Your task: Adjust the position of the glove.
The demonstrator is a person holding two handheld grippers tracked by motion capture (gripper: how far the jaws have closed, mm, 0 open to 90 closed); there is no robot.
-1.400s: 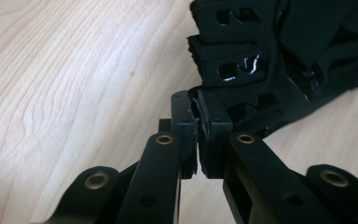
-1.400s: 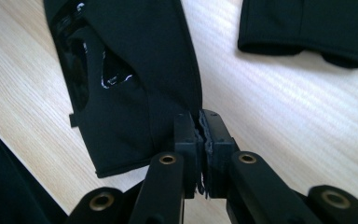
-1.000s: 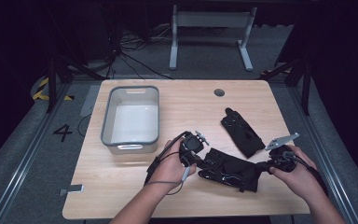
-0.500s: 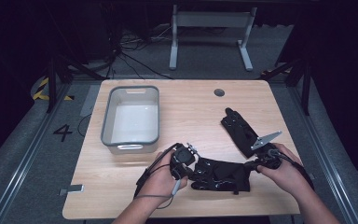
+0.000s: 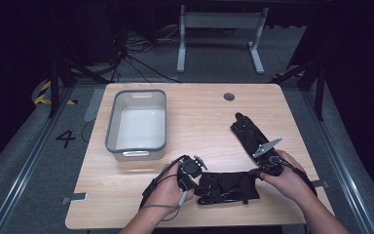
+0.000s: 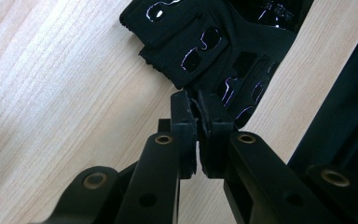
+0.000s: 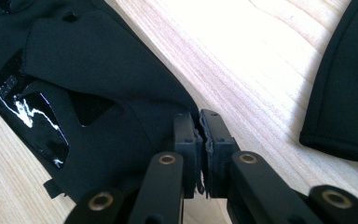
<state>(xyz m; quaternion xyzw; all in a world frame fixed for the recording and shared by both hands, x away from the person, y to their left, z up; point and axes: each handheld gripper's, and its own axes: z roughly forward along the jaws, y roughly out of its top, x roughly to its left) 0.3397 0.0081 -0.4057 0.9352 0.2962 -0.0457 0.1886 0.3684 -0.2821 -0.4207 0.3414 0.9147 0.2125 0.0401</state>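
- Both grippers are down at the near edge of the tabletop, one at each end of a black glove that lies flat between the person's hands.
- The left gripper is clenched on one end of that glove; a thin fold of the black fabric sits pinched between its pads, in the left gripper view.
- The right gripper is clamped on the opposite end, its pads nipping the cloth right at the hem.
- My reading: the glove is gripped at both ends and stretched out, low over the wood or resting on it. Whether it gets folded, paired or dropped in the bin is left to do; nothing has gone into the bin yet.
- A second black glove lies farther back on the right, apart from the first, fingers pointing away from the person, untouched.
- The grey plastic bin stands at the left, rectangular with rounded corners and a pale inside.
- The held glove is soft matte stretch fabric with glossy, rubbery patches that catch the light; its edges look stitched.
- The tabletop is pale wood with a fine straight grain and a small round hole near the far edge.
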